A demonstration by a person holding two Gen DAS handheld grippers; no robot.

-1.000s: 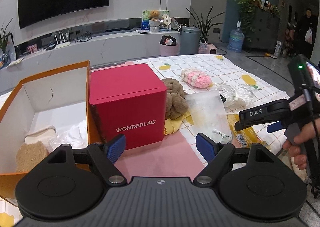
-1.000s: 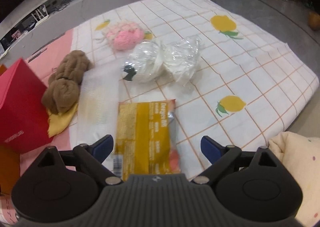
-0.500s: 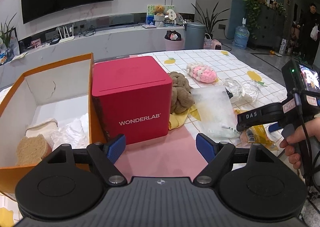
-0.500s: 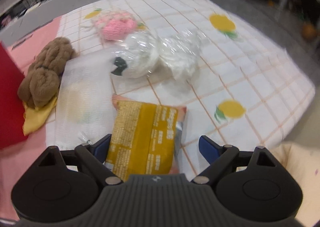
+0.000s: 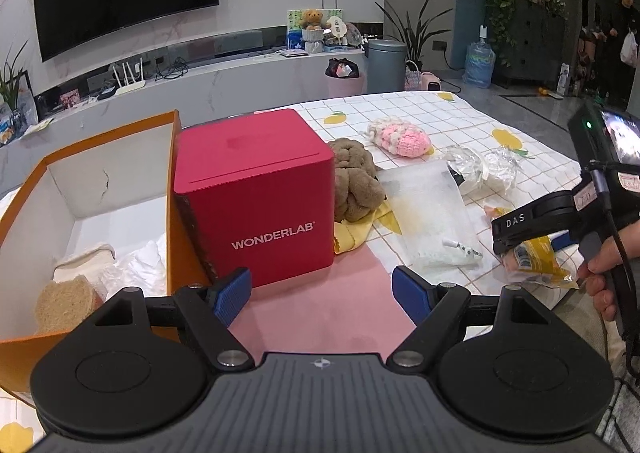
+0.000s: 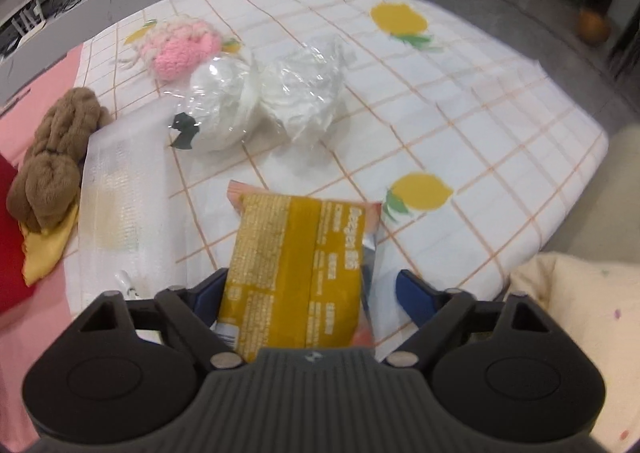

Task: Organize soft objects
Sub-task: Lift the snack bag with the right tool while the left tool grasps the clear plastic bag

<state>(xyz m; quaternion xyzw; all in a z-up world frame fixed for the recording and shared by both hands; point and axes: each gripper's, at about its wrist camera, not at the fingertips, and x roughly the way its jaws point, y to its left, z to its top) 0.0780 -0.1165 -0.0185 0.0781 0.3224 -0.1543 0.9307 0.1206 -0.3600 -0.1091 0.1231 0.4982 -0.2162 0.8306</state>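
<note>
A yellow snack packet (image 6: 296,273) lies between the fingers of my right gripper (image 6: 310,293), whose jaws are closing. The left pad is at the packet's edge and a small gap shows at the right pad. In the left wrist view the same packet (image 5: 536,257) hangs under the right gripper (image 5: 532,225), held by a hand. My left gripper (image 5: 322,293) stands open over the pink mat, nothing between its fingers. A brown plush (image 5: 356,189), a pink knitted piece (image 5: 404,139), a frosted bag (image 6: 124,189) and clear-wrapped white bundles (image 6: 264,105) lie on the lemon-print cloth.
An open orange box (image 5: 172,157) at the left holds a sponge and white soft items. A red WONDERLAB cube (image 5: 256,189) stands beside it, a yellow cloth (image 5: 352,237) under the plush. The table's right edge drops to the floor. A person stands far back right.
The right gripper's fingers have narrowed around the yellow packet, which now sits deeper between them with its far end tilted. The left gripper has stayed put.
</note>
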